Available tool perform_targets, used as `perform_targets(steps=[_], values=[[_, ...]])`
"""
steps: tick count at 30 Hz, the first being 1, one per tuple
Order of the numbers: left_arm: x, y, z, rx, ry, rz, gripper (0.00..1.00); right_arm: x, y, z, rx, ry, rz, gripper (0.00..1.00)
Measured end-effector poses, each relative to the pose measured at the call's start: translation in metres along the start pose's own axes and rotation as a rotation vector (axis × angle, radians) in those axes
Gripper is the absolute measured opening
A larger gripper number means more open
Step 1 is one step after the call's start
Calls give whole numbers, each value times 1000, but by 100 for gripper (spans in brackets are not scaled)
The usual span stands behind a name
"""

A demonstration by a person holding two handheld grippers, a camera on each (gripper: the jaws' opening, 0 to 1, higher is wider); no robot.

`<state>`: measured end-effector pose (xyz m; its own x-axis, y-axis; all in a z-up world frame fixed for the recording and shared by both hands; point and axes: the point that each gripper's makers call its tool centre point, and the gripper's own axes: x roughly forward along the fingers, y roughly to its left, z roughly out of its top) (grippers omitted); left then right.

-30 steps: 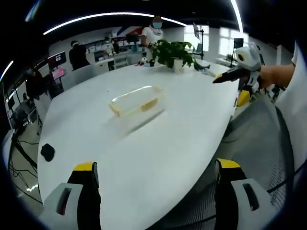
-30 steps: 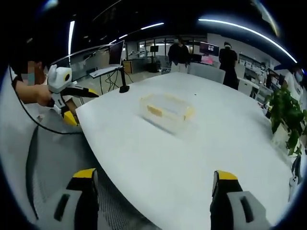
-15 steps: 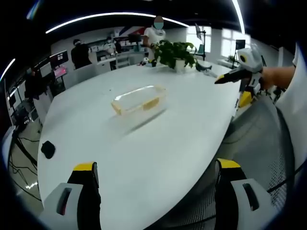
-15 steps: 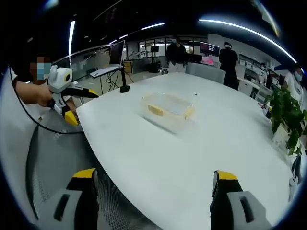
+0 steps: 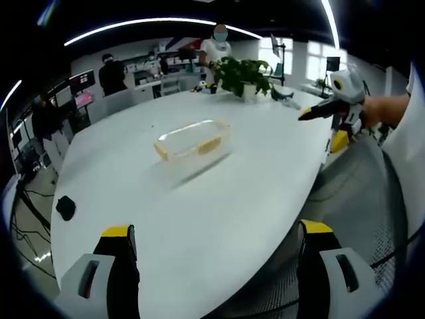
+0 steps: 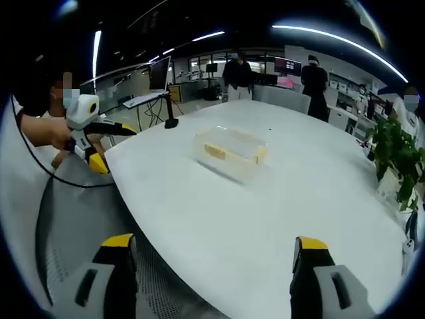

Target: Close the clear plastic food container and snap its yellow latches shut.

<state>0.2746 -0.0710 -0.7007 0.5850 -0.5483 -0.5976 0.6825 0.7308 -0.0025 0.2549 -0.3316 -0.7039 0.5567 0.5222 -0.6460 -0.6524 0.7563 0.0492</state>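
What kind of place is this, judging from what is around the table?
Probably an open-plan office or lab: a large white table with a potted plant, monitors on desks, long ceiling light strips, and people standing at workstations in the background.

The food container [image 5: 192, 138] is sitting far off on the white table [image 5: 219, 199], too small and blurred to tell whether its lid is lying closed or how its yellow latches [image 6: 214, 152] are standing. The left gripper [image 5: 214, 279] is showing just its two jaw tips, the rest being cut off at the bottom edge; likewise the right gripper [image 6: 211, 282]. A small dark thing [image 5: 66, 208] near the table's edge is staying too blurred to identify.
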Motion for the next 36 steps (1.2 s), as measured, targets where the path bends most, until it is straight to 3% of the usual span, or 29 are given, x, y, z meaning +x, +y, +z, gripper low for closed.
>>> perform_targets(steps=[36], values=[[-5, 2, 3, -41, -35, 12, 95, 2, 6, -8, 41, -4, -2, 98]])
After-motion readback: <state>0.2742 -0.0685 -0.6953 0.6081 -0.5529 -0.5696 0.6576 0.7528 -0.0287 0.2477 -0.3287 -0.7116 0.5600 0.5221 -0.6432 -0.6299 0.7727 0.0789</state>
